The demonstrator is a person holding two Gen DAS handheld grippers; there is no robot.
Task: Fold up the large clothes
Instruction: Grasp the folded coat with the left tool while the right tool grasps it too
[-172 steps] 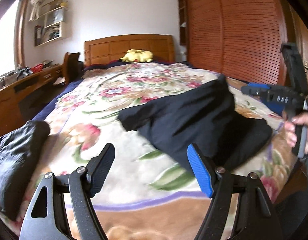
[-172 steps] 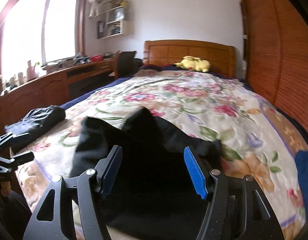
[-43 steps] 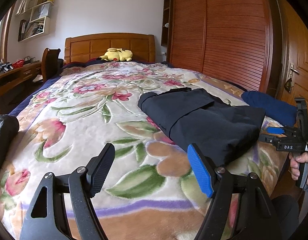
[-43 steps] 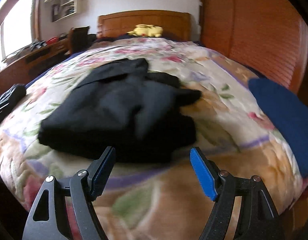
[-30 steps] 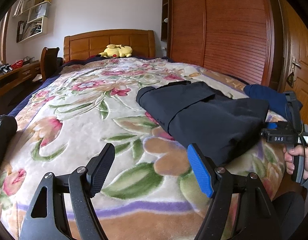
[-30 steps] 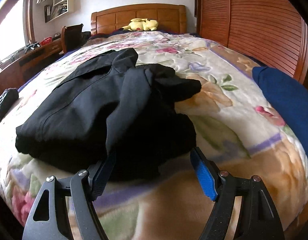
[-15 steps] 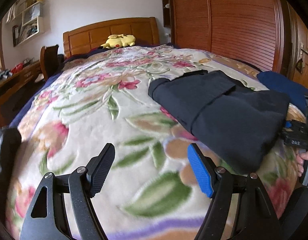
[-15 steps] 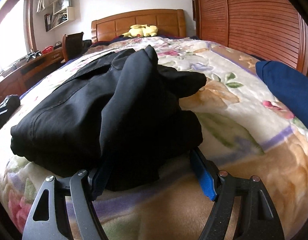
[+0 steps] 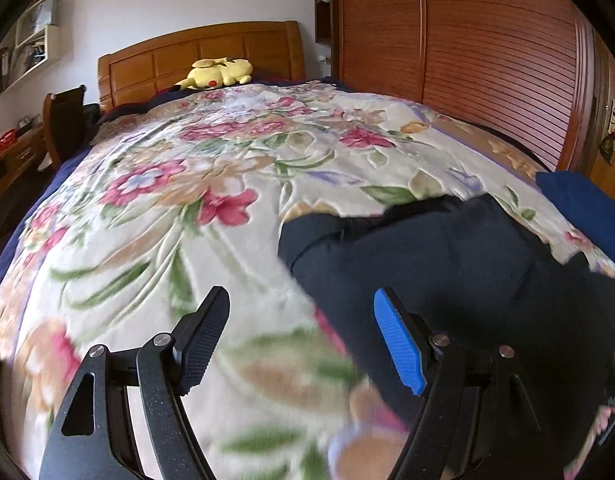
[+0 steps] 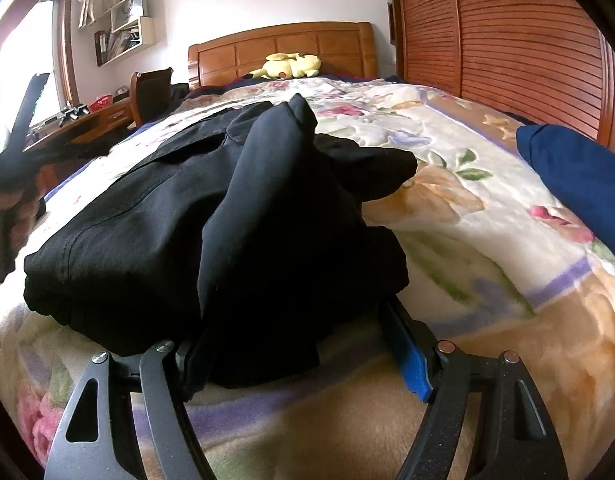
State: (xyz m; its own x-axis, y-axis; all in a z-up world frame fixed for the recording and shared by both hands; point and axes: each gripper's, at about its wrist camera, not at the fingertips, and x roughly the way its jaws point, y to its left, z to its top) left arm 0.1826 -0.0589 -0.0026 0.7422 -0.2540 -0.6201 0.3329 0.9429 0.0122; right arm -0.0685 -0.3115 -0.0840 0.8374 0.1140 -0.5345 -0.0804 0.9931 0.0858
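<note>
A folded black garment [image 10: 235,216] lies on the flowered bedspread [image 9: 195,208]. The right gripper [image 10: 303,348] has fingers apart straddling its near edge; the left gripper [image 9: 303,336] gapes beside it, empty.

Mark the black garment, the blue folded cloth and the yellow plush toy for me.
black garment [image 10: 155,216]: right wrist view, on its flat left panel.
blue folded cloth [image 10: 575,172]: right wrist view, on its top face by the right edge of the bed.
yellow plush toy [image 9: 219,72]: left wrist view, on its body at the headboard.
</note>
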